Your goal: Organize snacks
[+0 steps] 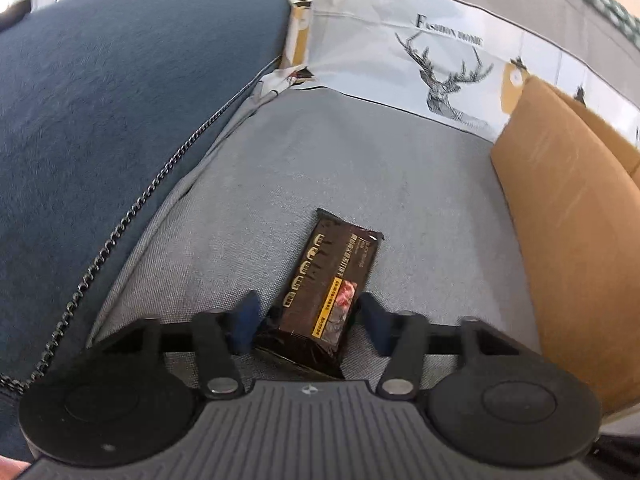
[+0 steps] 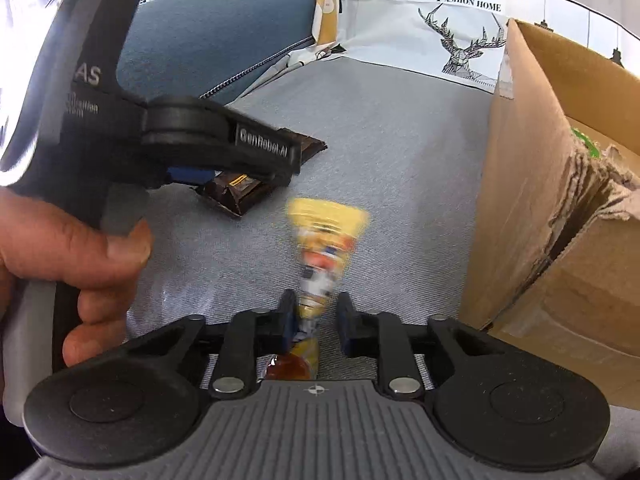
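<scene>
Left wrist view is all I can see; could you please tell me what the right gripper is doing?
Observer: The right gripper holds a yellow packet, blurred, over the sofa.
Operator: Thank you. Is the box beside me open?
Observer: Yes, the box is open on top, and its near flap is torn.
Operator: Is anything inside it?
Observer: Something green shows inside; I cannot tell what it is.
</scene>
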`<state>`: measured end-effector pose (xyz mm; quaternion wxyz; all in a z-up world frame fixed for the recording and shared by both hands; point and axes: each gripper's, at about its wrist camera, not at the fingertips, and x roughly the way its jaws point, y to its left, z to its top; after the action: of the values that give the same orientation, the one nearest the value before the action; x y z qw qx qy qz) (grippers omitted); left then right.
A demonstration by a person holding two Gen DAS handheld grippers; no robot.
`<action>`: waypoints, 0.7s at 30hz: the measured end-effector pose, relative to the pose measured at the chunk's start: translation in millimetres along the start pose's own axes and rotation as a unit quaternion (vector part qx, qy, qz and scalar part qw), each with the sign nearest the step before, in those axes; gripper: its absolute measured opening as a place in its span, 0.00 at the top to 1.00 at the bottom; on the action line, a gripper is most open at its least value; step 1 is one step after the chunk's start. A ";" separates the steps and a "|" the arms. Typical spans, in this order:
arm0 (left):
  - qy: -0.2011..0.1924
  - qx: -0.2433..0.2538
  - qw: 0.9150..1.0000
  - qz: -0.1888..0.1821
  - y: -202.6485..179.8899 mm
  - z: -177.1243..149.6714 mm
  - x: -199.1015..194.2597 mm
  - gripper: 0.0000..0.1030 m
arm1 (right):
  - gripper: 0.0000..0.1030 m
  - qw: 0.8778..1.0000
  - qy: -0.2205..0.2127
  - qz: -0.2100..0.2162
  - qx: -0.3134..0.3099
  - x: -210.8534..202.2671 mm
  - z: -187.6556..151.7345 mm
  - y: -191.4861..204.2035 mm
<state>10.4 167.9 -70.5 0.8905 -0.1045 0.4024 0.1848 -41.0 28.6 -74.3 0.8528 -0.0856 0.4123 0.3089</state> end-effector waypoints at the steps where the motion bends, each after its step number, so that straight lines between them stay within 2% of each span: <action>1: -0.001 0.000 1.000 -0.004 0.1 0.1 -1.6 0.57 | 0.88 1.000 -0.002 0.001 0.004 -0.8 0.3 -0.9; 5: -0.002 -0.020 1.000 -0.010 8.5 -0.6 -10.4 0.58 | 0.90 1.000 -0.012 0.000 0.008 -5.7 1.3 -2.2; 10: 0.020 -0.046 0.999 -0.015 16.8 -1.0 -11.9 0.58 | 0.89 1.000 -0.002 -0.001 0.002 -3.3 -1.2 -1.3; 17: 0.017 -0.021 1.000 0.000 9.0 -3.1 -10.2 0.58 | 0.89 1.000 0.001 -0.002 0.006 -3.7 -1.6 -5.2; 21: 0.018 -0.018 1.000 -0.008 8.5 -3.6 -11.5 0.58 | 0.90 1.000 -0.003 0.008 0.016 -8.9 1.6 -6.0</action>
<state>-2.5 171.6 -64.4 0.8825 -0.1272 0.4141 0.1831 -40.6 20.4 -67.1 0.8526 -0.0677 0.4155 0.3097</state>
